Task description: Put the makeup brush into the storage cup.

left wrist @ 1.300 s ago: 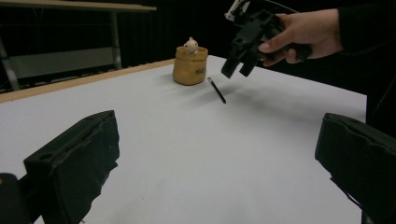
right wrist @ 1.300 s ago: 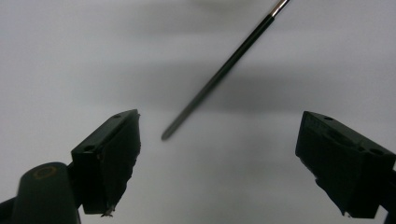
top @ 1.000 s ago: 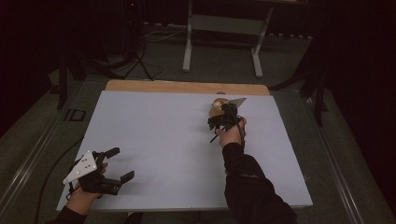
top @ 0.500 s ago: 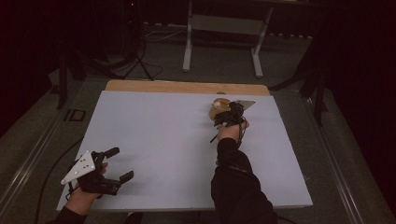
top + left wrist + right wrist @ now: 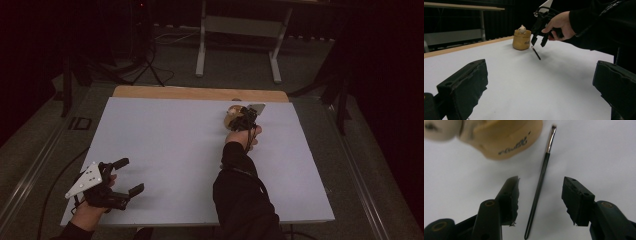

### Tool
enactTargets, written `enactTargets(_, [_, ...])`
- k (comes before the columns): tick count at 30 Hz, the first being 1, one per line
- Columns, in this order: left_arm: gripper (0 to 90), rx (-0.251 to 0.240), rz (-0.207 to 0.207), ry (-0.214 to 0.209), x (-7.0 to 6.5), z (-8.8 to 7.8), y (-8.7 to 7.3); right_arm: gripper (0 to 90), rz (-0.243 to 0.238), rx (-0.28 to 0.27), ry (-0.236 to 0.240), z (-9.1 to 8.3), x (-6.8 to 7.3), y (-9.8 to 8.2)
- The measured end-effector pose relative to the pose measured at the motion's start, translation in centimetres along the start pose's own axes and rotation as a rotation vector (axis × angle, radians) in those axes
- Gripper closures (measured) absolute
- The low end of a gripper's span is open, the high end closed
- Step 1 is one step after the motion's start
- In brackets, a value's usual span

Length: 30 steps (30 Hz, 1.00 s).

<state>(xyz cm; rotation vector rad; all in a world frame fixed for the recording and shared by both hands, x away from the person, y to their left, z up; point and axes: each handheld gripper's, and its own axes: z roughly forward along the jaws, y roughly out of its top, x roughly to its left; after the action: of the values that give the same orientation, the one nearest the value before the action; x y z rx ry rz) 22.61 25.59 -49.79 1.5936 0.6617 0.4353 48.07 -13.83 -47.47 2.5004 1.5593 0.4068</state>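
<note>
So the right gripper (image 5: 540, 192) is hovering near the far edge of the desk (image 5: 165, 135) with its jaws spread wide, and a thin black brush (image 5: 539, 185) lies between them without either jaw touching it. The brush sits on the desk just beside a little tan pot (image 5: 521, 39) with a small figure on top. The left gripper (image 5: 125, 176) is down at the near left corner, jaws wide apart and holding nothing.

Cut off and too small to read

At the upper left of your right gripper view, the tan pot (image 5: 506, 137) runs off the frame's top, and its dark lettering stays illegible.
</note>
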Motion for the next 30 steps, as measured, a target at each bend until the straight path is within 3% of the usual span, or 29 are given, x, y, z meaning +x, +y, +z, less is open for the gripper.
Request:
enactTargets(5, [0.2,-0.008,-0.007,-0.004,0.1,-0.1,0.0,52.1,0.064,-0.002,-0.007,0.4,-0.3,0.1])
enactTargets(10, [0.2,-0.013,-0.014,-0.003,0.1,-0.1,0.0,55.0,0.045,0.026,-0.032,1.0,0.0,0.0])
enactTargets(20, [0.2,-0.017,-0.023,0.000,0.2,-0.1,0.0,65.4,0.059,0.070,-0.045,2.3,-0.6,-0.1])
enactTargets(25, [0.2,-0.017,-0.024,0.004,0.1,-0.1,0.0,70.5,0.009,0.047,-0.100,2.6,-0.2,-0.6])
enactTargets(30, [0.2,-0.016,-0.024,0.005,0.1,-0.2,0.0,82.3,0.020,0.029,-0.105,2.5,-0.7,-0.8])
